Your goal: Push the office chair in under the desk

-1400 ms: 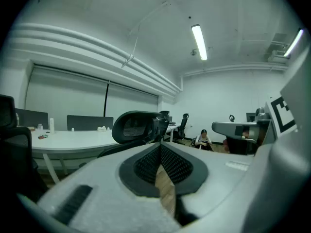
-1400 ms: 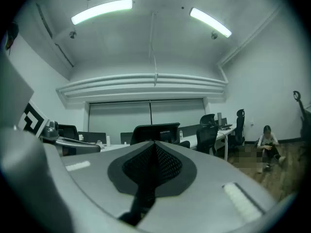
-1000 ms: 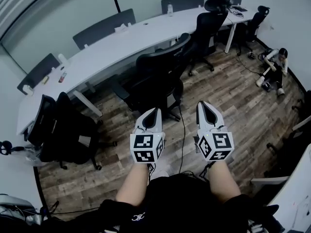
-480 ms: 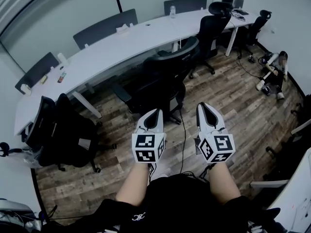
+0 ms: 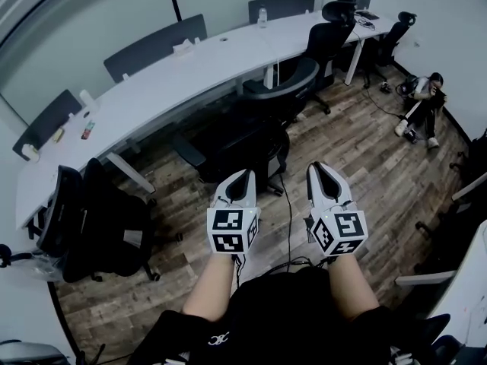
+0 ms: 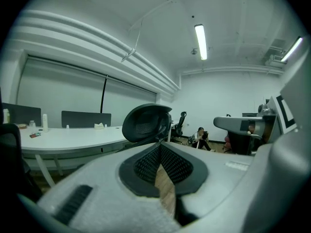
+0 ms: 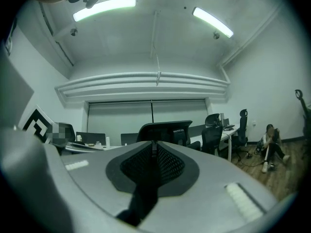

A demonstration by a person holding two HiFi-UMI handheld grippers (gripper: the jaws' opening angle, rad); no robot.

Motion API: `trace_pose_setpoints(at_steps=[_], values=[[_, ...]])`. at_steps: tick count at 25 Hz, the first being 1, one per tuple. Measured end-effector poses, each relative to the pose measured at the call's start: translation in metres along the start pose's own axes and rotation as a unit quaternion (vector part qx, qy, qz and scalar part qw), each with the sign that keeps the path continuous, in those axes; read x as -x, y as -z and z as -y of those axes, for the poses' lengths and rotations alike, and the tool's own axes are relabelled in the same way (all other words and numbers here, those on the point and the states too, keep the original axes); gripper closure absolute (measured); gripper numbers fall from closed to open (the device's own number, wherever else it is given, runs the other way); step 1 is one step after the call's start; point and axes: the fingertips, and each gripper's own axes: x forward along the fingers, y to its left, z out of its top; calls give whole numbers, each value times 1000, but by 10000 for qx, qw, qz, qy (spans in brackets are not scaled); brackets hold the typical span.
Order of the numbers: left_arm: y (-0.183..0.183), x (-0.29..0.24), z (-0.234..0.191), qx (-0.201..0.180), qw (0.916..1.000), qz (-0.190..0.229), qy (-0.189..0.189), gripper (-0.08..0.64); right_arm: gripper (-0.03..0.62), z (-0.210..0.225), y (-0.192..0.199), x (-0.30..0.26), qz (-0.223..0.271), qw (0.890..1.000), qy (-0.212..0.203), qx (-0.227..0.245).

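The left gripper is hanging clenched, empty; the right gripper is opening its jaws, nothing between them. The chair is standing ahead, untouched, against the desk edge

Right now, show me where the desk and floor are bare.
Bare: the desk between the tissue box and its cluttered left end; the floor between the office chair and the seated person. Crowded: chairs along the desk.
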Motion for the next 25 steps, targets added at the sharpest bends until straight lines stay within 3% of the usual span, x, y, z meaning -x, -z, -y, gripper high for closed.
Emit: trace_pose_setpoints(at_steps=[4,12,22,25], values=[[-1,-6,-9,-13,10000,23,54,549,499,-6,8,-11,-178,9994,-277,-139],[0,-37,-16,-115,9999,-44,-41,549,499,20,11,-42,-163,9987,-333,-345],[-20,-105,-41,-320,9970,-61,-695,551,495,75,7,-124,-195,9954,-884,-327],[-24,-121,-44,-244,9960,-86,-860,543,495,102,6,-146,-313,9923,-1198,70]])
